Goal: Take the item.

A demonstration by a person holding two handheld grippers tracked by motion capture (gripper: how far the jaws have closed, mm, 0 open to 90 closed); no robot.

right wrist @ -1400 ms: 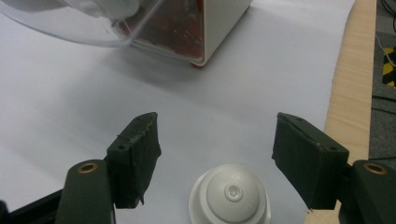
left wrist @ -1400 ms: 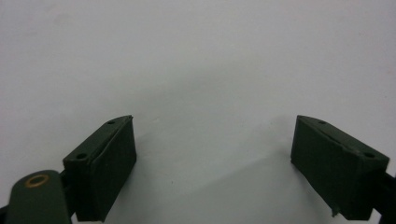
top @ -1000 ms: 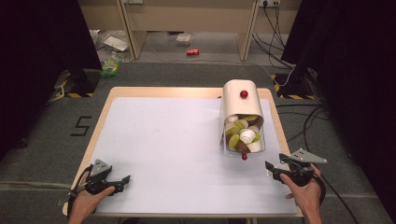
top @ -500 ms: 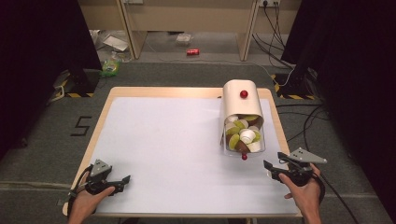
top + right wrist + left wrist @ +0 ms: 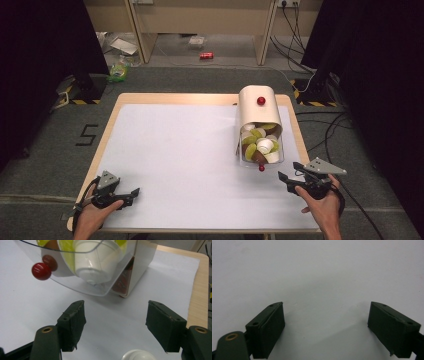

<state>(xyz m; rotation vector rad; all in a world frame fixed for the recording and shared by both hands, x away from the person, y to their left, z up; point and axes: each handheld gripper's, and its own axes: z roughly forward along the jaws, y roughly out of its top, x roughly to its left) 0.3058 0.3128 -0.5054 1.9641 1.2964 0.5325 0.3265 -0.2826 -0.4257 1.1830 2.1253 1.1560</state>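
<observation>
from the high view we see the white table [image 5: 180,155] with a cream dispenser [image 5: 258,111] lying on its right side, its clear front bin [image 5: 260,147] packed with green, white and brown capsules. one red knob [image 5: 261,101] sits on top of the cream body, a second red knob [image 5: 261,168] at the bin's near edge. our right gripper [image 5: 284,179] rests near the table's near right corner, just beside that second knob, its jaws parted with nothing between them. our left gripper [image 5: 131,193] lies at the near left, well apart from the dispenser, jaws parted as well.

in the left gripper view we look along the left gripper [image 5: 327,327] at bare white table [image 5: 317,272]; the two black jaws stand wide and grip nothing.

in the right gripper view the right gripper [image 5: 115,322] points at the clear bin [image 5: 82,287], which is near but not touching. a white capsule [image 5: 96,260] presses against the clear wall, green ones behind it. the red knob [image 5: 41,271] hangs at the bin's left. the jaws are released, empty. a white rounded thing [image 5: 136,355] peeks in at the bottom edge between them; we cannot tell what it is.
</observation>
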